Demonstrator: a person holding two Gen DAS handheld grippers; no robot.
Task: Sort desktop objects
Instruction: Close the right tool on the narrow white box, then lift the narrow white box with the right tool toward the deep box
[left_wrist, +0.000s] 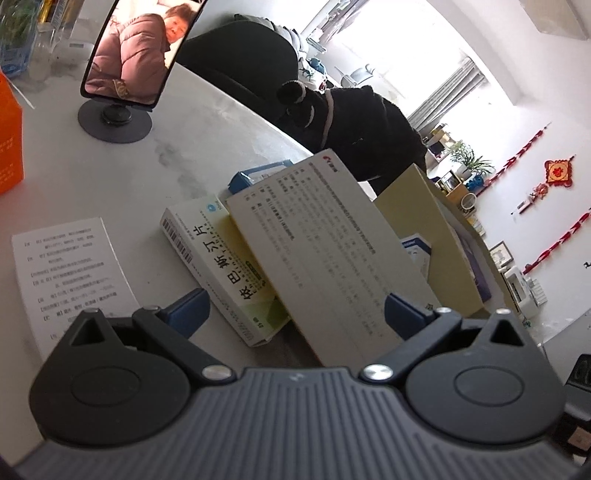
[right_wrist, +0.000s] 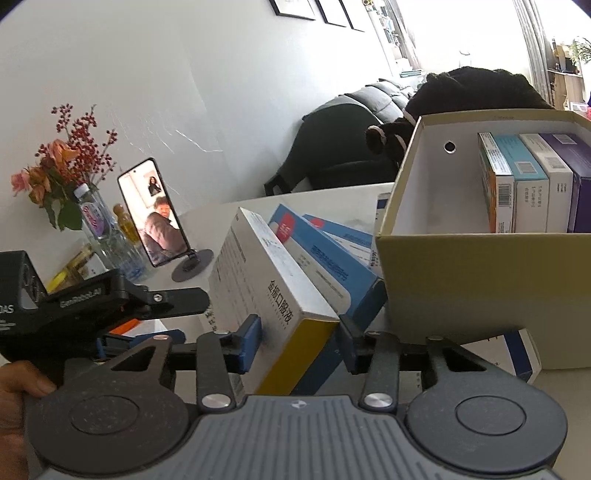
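My right gripper (right_wrist: 299, 341) is shut on the near end of a white and yellow medicine box (right_wrist: 273, 280), one blue pad on each side. The box leans against blue medicine boxes (right_wrist: 332, 258) beside a tan cardboard box (right_wrist: 480, 280), where several medicine boxes (right_wrist: 532, 184) stand upright. My left gripper (left_wrist: 295, 312) is open, its jaws wide apart. Between them lie the printed white face of a tilted box (left_wrist: 317, 251) and a green and white box (left_wrist: 225, 266). The cardboard box (left_wrist: 424, 229) stands behind them.
A phone on a round stand (left_wrist: 125, 51) plays video at the back of the white table (left_wrist: 74, 177). An orange box (left_wrist: 9, 147) and a printed leaflet (left_wrist: 66, 273) lie to the left. Flowers in a vase (right_wrist: 62, 177) and bottles stand by the wall. A dark coat (left_wrist: 354, 125) hangs past the table edge.
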